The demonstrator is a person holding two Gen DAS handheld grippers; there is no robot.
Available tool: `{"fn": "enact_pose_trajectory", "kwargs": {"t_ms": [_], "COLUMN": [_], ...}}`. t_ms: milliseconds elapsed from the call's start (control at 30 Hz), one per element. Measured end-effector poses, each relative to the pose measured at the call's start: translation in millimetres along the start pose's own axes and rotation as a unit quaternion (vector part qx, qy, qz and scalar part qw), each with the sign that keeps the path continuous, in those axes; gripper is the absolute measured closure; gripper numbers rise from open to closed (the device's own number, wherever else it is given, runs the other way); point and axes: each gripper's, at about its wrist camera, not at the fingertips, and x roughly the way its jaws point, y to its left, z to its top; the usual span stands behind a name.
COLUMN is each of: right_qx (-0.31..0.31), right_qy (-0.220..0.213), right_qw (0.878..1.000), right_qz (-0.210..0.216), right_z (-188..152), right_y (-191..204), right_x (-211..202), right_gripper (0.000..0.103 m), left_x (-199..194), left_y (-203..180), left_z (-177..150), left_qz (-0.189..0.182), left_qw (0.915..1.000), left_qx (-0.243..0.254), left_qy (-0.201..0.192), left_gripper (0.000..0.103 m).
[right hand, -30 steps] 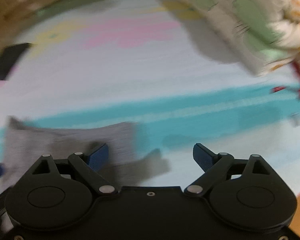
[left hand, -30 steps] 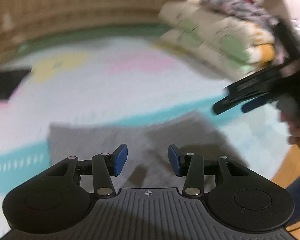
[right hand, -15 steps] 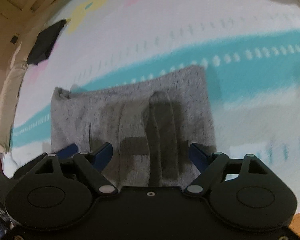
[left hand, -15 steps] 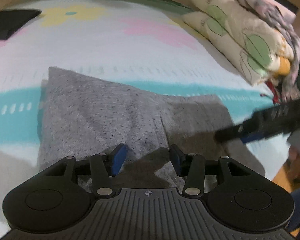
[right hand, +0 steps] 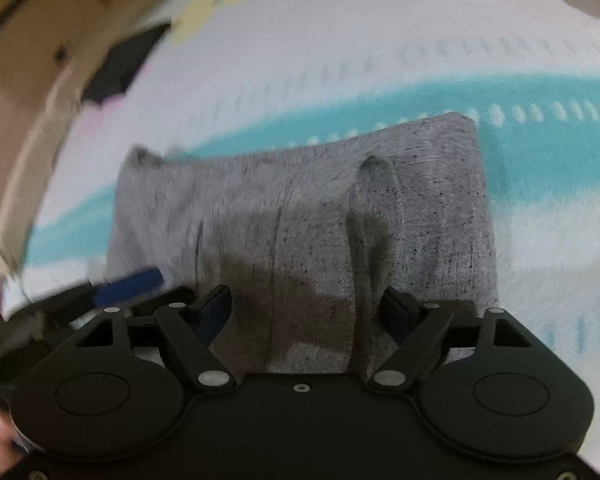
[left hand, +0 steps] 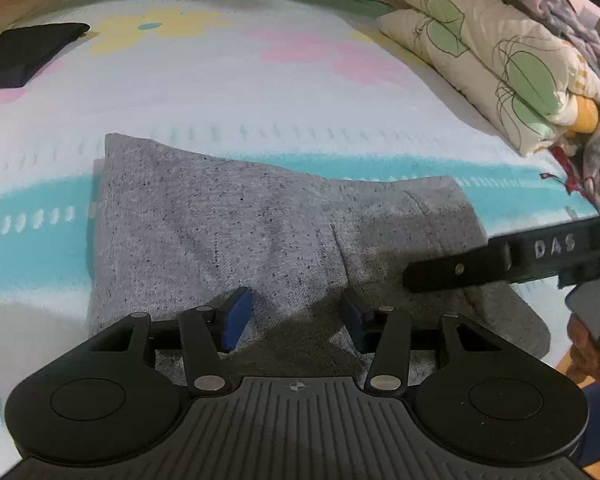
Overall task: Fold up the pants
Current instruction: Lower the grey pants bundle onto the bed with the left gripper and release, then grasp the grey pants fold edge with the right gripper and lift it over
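Speckled grey knit pants (left hand: 228,240), folded rectangle, striped bedspread (left hand: 260,92)

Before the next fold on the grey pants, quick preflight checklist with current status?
1. Left tongs open, nothing held: ok.
2. Right tongs open, nothing held: ok.
3. Grey pants already folded into a compact block on the bedspread: ok.
4. Fabric flat: not ok, a raised crease runs across the top layer.
5. Tongs apart from each other: cannot tell; the right one reaches in close beside the left over the pants.
6. Right view sharp enough to aim: not ok, blurred.
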Motion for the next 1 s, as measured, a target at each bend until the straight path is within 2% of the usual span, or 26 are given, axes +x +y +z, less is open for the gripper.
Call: {"fn": "enact_pose_trajectory", "kwargs": {"t_ms": [133, 233, 333, 400, 433, 467, 533, 600, 667, 733, 833, 900, 933, 1000], "right_qx": [0.027, 0.024, -0.002, -0.008, -0.008, -0.008, -0.02, -0.044, -0.075, -0.1, -0.114, -0.095, -0.087, -0.061], "right_qy": [0.004, 0.004, 0.0, -0.001, -0.001, -0.001, -0.006, -0.024, -0.046, -0.082, -0.109, -0.099, -0.079, -0.041], "right_qw": [1.0, 1.0, 1.0, 1.0, 1.0, 1.0, 1.0, 0.999, 0.996, 0.992, 0.987, 0.989, 0.99, 0.993], "right_qz": [0.015, 0.007, -0.017, -0.015, -0.01, -0.008, -0.014, -0.022, -0.026, -0.018, -0.033, -0.063, -0.078, -0.088], "right_z": [3.7, 3.5, 2.7, 1.8, 1.6, 1.4, 0.6, -1.0, -2.1, -1.3, 5.4, 11.3, 13.8, 15.2], "right_y": [-7.0, -5.4, 1.3, 4.4, 4.6, 5.1, 10.2, 21.5, 34.8, 46.8, 47.6, 33.8, 26.8, 10.3], "right_x": [-1.3, -3.5, -1.0, 0.7, 0.2, -0.6, -2.8, -10.2, -22.5, -38.4, -50.3, -39.9, -30.4, -10.9], "right_gripper": [0.022, 0.023, 0.035, 0.047, 0.049, 0.054, 0.064, 0.073, 0.075, 0.076, 0.077, 0.076, 0.075, 0.066], "left_x": [0.7, 0.7, -1.2, -3.6, -7.2, -12.7, -27.9, -44.3, -57.0, -63.5, -59.0, -50.1, -45.4, -39.0], "left_y": [-3.4, -6.7, -7.5, -7.9, -8.2, -7.3, -2.1, 5.3, 14.1, 23.9, 36.7, 43.2, 45.4, 47.3], "left_z": [-0.3, -0.1, -3.2, -4.5, -4.3, -3.9, -3.0, -0.9, 1.2, 2.5, 1.5, -1.5, -2.6, -4.5], "left_qz": [0.006, 0.012, 0.016, 0.017, 0.018, 0.02, 0.04, 0.08, 0.101, 0.112, 0.12, 0.112, 0.107, 0.099], "left_qw": [1.0, 0.9999, 0.9998, 0.9996, 0.9995, 0.9992, 0.9968, 0.9915, 0.987, 0.9847, 0.9852, 0.9878, 0.9891, 0.9907], "left_qx": [0.001, -0.001, -0.01, -0.012, -0.011, -0.014, -0.024, -0.024, -0.022, -0.031, -0.052, -0.064, -0.069, -0.076], "left_qy": [0.001, 0.0, -0.012, -0.018, -0.022, -0.031, -0.065, -0.1, -0.123, -0.13, -0.111, -0.087, -0.074, -0.054], "left_gripper": [0.052, 0.05, 0.05, 0.051, 0.052, 0.056, 0.058, 0.058, 0.058, 0.058, 0.058, 0.058, 0.058, 0.058]}}
